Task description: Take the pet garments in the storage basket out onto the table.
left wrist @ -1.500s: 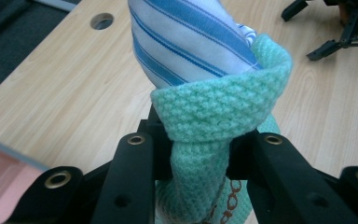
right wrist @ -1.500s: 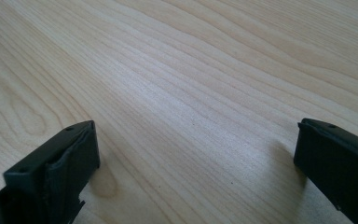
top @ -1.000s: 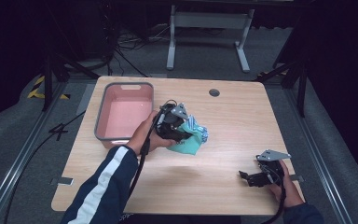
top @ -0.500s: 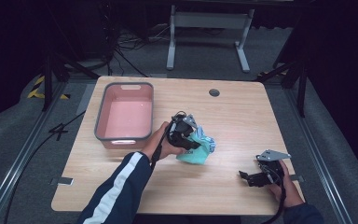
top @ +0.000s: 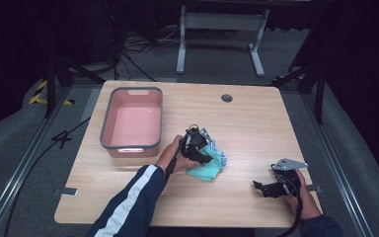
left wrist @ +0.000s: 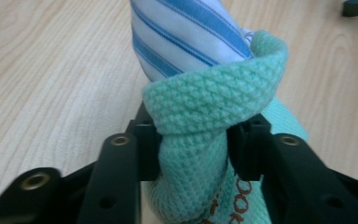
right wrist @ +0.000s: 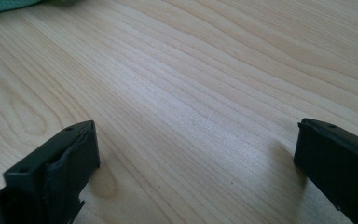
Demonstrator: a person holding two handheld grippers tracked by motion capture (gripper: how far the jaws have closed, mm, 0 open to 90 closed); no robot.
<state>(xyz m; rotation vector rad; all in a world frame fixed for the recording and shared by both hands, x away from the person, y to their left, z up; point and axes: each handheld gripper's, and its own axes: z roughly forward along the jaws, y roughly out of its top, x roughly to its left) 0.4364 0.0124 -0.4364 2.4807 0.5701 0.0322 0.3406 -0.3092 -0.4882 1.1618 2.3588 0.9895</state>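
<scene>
A mint-green knitted cloth (top: 208, 168) lies bunched at the middle of the wooden table, with a blue-and-white striped cloth (top: 216, 150) against it. My left gripper (top: 201, 154) is shut on a fold of the green cloth (left wrist: 200, 140), and the striped cloth (left wrist: 186, 35) rises just behind the jaws. My right gripper (top: 259, 186) rests low at the table's front right, apart from the cloths. Its jaws stand wide open over bare wood (right wrist: 196, 140), with nothing between them.
A pink tub with a grey rim (top: 109, 126) stands empty at the table's left, just beyond my left hand. A round cable hole (top: 227, 98) sits near the far edge. A corner of green cloth (right wrist: 4, 4) peeks in at the right gripper view's top left.
My left gripper has moved right and toward the front of the table, dragging the green cloth with it. The right gripper has stayed put.
</scene>
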